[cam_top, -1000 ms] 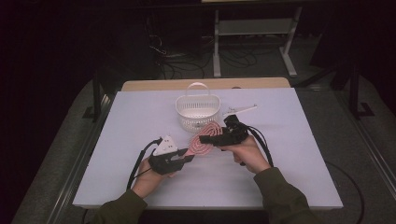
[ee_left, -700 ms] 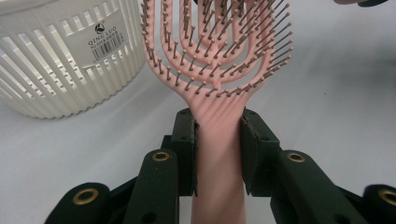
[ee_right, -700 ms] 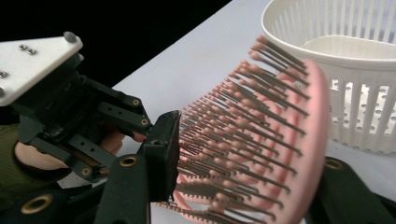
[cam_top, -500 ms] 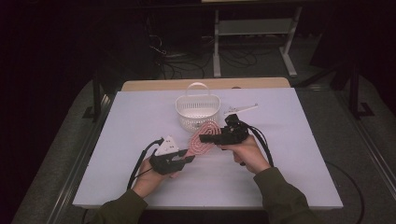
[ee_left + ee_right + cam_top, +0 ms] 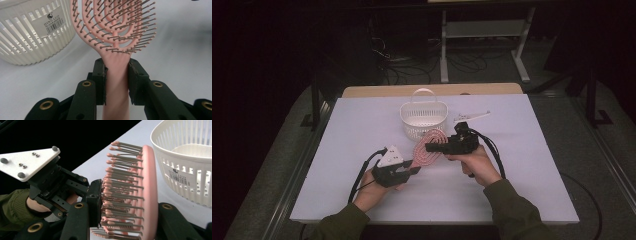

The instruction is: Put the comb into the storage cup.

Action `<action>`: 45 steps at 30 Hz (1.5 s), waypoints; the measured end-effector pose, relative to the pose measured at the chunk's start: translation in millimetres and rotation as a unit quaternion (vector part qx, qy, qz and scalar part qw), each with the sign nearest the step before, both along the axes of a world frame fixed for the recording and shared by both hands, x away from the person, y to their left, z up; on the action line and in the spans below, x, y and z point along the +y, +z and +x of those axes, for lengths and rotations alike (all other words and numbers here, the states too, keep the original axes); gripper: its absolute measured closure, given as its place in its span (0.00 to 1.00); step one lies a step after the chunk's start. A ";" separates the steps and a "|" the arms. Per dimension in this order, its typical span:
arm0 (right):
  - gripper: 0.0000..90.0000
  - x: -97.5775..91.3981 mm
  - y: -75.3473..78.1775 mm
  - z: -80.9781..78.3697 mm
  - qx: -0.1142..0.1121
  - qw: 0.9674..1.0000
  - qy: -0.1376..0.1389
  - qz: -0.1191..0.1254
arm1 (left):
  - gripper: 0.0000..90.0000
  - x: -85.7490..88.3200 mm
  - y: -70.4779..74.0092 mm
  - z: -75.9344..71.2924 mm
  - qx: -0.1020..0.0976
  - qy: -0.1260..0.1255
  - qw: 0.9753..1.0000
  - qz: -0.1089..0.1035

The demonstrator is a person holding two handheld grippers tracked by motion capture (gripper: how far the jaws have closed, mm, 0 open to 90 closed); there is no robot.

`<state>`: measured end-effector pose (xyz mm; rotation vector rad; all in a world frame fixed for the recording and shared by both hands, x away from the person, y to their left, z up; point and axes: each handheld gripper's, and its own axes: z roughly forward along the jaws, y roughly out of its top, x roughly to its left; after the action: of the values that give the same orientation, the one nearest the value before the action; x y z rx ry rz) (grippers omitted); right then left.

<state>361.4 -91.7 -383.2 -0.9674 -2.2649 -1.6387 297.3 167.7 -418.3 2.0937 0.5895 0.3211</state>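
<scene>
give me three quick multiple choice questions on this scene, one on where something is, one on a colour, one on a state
1. Where is the basket?
A. beyond the brush
B. on the floor
C. in the person's lap

2. What colour is the brush?
A. blue
B. pink
C. green

3. What do the left tongs do?
A. hang open over the basket
B. lie on the table
C. clamp the brush handle

Answers: 1 A, the high view shows it farther up the table than the brush. 2 B, head and handle are pink. 3 C, the pads press both sides of the handle.
</scene>
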 end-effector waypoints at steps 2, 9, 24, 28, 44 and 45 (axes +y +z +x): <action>0.68 -0.1 0.5 -0.2 0.000 1.000 0.002 0.004 | 0.79 0.2 0.5 -0.1 0.001 0.000 1.000 -0.002; 0.70 -0.2 3.1 -2.0 -0.001 1.000 0.005 0.016 | 0.78 1.2 1.6 -0.5 -0.001 0.001 1.000 -0.008; 0.70 -4.6 7.6 -2.8 -0.005 1.000 -0.006 0.030 | 0.61 10.0 7.9 2.3 0.022 0.002 0.999 -0.045; 0.70 -7.2 8.6 -2.6 -0.007 0.999 -0.010 0.033 | 0.55 12.9 9.3 2.9 0.026 -0.004 0.999 -0.046; 0.70 -18.1 12.6 -1.9 -0.012 0.999 -0.026 0.036 | 0.23 36.4 5.6 9.9 0.049 -0.002 0.999 -0.019; 0.70 -18.7 12.9 -1.8 -0.013 0.999 -0.027 0.035 | 0.21 38.3 5.3 9.5 0.048 -0.002 0.999 -0.017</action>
<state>359.6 -110.4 -370.3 -1.0050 -2.2003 -1.7506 306.8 206.0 -413.0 2.0870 0.6438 0.2076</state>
